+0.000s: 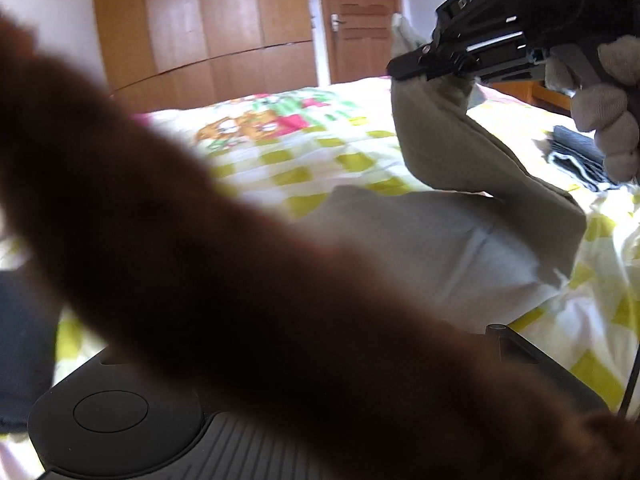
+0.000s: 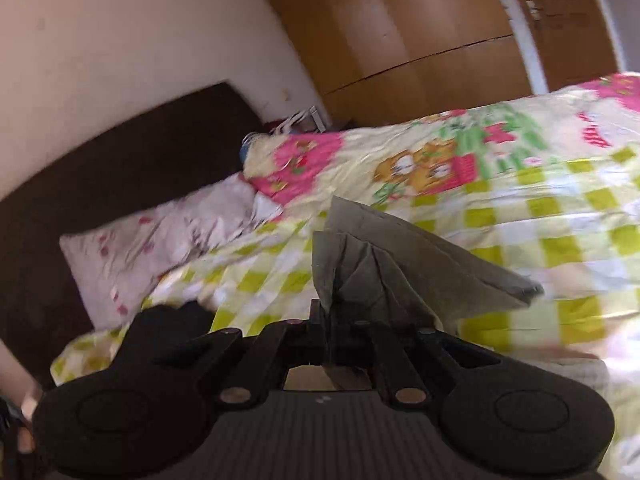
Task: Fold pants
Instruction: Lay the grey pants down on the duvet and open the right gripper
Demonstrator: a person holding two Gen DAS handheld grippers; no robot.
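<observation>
Left hand-held gripper first, and its own view is mostly blotted out by a blurred brown shape (image 1: 248, 280) right against the lens; the fingers are hidden, so whether it grips anything cannot be told. Past that blur, the bed (image 1: 304, 160) shows its yellow-green checked cover with cartoon prints, and the pants (image 1: 448, 216), pale grey-beige, lie partly spread on it. Moving right, one end of the pants rises off the bed, pinched in the right hand-held gripper (image 1: 404, 68), which a gloved hand (image 1: 600, 108) holds up in the air. Beyond it, at the far right of the bed, sits a dark folded garment (image 1: 580, 156). Over to the right wrist view now: a pale patterned pillow (image 2: 160, 240) lies at the left against a dark brown headboard (image 2: 112, 160). Centre frame, the right hand-held gripper (image 2: 326, 320) is clamped tight on a bunched edge of the pants (image 2: 400, 268), the cloth fanning out above the bed cover (image 2: 560, 216). A wooden wardrobe (image 2: 420, 32) stands behind.
</observation>
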